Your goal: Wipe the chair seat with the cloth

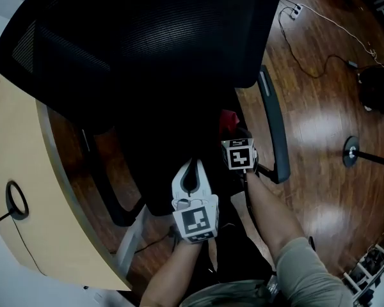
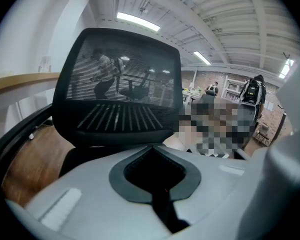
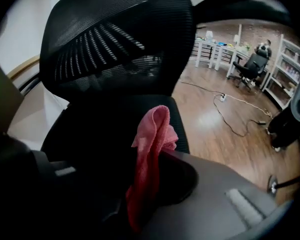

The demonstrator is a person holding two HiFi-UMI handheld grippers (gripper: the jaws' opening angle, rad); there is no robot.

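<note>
**Desk:** Any print legible on your feeds?

**Me:** None I can read. Left cube (image 1: 195,221) on the left claw (image 1: 191,170) and right cube (image 1: 240,156) on the right claw (image 1: 231,128) carry black-and-white square patterns only, not letters or digits.

**Desk:** Chair? Background?

**Me:** Chair backrest (image 2: 121,84) is plain mesh, nothing legible. Far shelves (image 3: 290,59) are too blurred for me to read.
</note>
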